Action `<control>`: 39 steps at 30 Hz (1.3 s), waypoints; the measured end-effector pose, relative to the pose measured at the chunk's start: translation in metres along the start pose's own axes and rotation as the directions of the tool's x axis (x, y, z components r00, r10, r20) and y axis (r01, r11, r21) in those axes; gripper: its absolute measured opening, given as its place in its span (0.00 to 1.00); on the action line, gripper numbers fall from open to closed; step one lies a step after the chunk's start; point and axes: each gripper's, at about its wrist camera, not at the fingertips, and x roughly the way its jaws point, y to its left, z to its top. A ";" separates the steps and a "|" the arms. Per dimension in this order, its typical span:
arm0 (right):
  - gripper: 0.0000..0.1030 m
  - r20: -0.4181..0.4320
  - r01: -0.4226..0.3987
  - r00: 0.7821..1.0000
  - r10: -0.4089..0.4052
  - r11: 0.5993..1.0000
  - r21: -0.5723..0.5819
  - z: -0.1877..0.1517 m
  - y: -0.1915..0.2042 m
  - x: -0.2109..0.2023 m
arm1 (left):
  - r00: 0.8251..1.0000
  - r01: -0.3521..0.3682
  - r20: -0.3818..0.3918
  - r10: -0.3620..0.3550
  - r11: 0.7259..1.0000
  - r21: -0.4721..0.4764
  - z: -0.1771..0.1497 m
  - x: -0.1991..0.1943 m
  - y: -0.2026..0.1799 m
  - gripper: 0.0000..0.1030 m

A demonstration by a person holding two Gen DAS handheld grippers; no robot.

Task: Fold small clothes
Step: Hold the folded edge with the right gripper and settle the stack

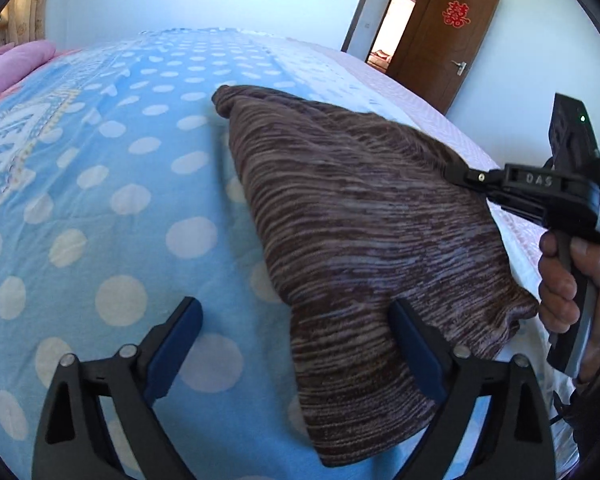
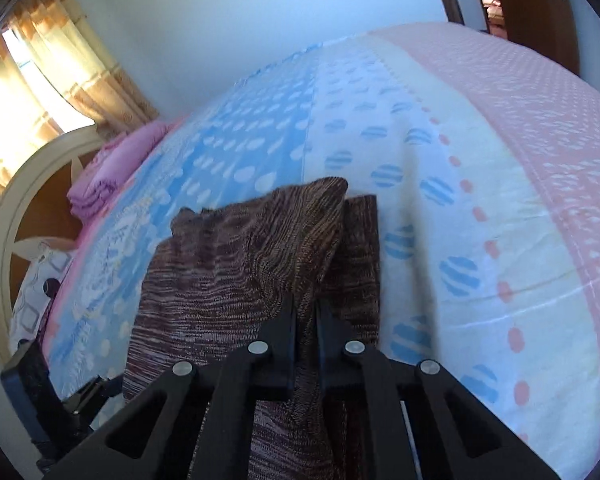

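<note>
Pinching brown knit garment (image 1: 359, 216) — right tongs (image 1: 453, 171) marked "DAS", left tongs (image 1: 296, 344) spread, empty.

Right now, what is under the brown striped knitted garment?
Under the brown striped knitted garment lies the blue dotted bedsheet. Whatever else it covers is hidden.

The left wrist camera sits just behind its wide-apart jaws and looks down along them, close over the bed (image 1: 100, 184). The right wrist camera looks down along its closed jaws. Both see the brown knit cloth (image 1: 359, 216) (image 2: 228, 264).
</note>
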 end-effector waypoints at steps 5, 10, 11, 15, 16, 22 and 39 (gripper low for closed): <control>0.07 -0.026 0.047 0.999 -0.045 0.995 0.091 -0.003 -0.022 0.014 | 1.000 0.024 0.000 -0.024 1.000 0.010 -0.004 0.000 -0.001 1.00; 0.09 -0.023 0.028 0.999 -0.025 0.990 0.140 -0.008 -0.029 0.014 | 1.000 0.003 -0.001 -0.003 1.000 0.023 -0.003 0.001 -0.002 1.00; 0.13 -0.015 0.041 0.999 -0.039 0.990 0.132 -0.009 -0.026 0.007 | 1.000 -0.001 -0.001 0.001 1.000 0.026 -0.003 0.001 -0.002 1.00; 0.48 0.025 0.001 1.000 -0.003 0.994 0.112 -0.022 -0.017 -0.030 | 1.000 -0.002 -0.001 0.002 1.000 0.027 -0.004 0.001 -0.002 1.00; 0.48 0.020 0.008 1.000 -0.010 0.997 0.078 -0.031 -0.010 -0.041 | 1.000 -0.002 0.000 0.002 1.000 0.027 -0.004 0.001 -0.002 1.00; 0.47 -0.044 0.058 0.997 -0.059 0.998 -0.023 -0.078 0.004 -0.064 | 1.000 -0.011 0.000 0.011 0.999 0.034 -0.005 0.001 -0.003 1.00; 0.03 -0.082 0.097 0.991 -0.105 0.991 -0.097 -0.110 -0.012 -0.062 | 1.000 -0.024 0.002 0.024 0.999 0.049 -0.013 -0.007 -0.012 1.00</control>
